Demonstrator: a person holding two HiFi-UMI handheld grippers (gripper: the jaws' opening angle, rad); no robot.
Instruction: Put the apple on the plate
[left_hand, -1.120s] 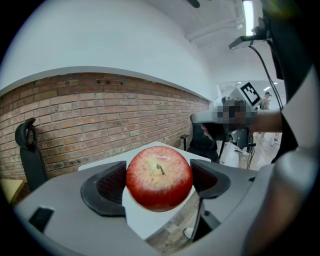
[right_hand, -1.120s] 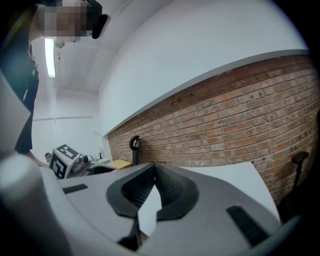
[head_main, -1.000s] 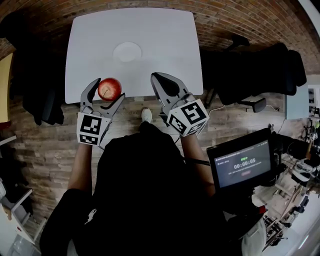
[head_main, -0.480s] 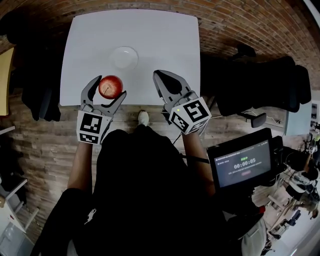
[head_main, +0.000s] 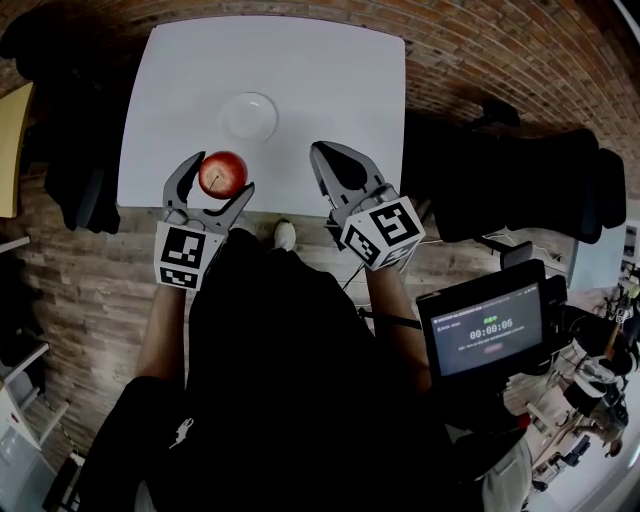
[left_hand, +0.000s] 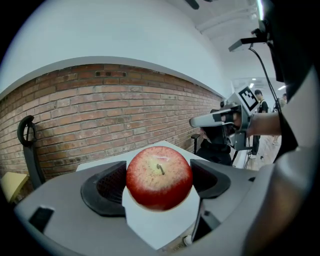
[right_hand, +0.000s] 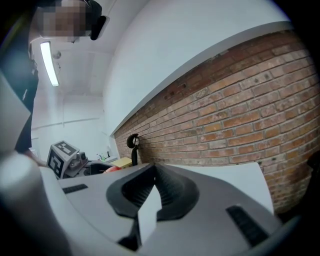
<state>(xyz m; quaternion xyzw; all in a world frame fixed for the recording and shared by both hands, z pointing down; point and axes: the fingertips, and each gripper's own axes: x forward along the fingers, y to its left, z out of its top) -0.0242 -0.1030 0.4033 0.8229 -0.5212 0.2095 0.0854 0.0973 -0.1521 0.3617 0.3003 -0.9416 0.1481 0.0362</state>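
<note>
A red apple (head_main: 222, 174) with a yellowish top (left_hand: 159, 176) sits between the jaws of my left gripper (head_main: 220, 176), which is shut on it. It hangs over the near edge of the white table (head_main: 330, 90). A small white plate (head_main: 249, 116) lies on the table just beyond the apple, a little to its right. My right gripper (head_main: 320, 152) hovers over the table's near edge to the right of the apple, its jaws shut (right_hand: 153, 169) with nothing between them.
Dark office chairs stand left (head_main: 80, 190) and right (head_main: 520, 180) of the table on a brick-pattern floor. A screen with a timer (head_main: 490, 330) is at the lower right. A brick wall (left_hand: 100, 120) lies beyond the table.
Both grippers kept nearly the same pose. The apple edged slightly closer to the plate. The head view shifted a little.
</note>
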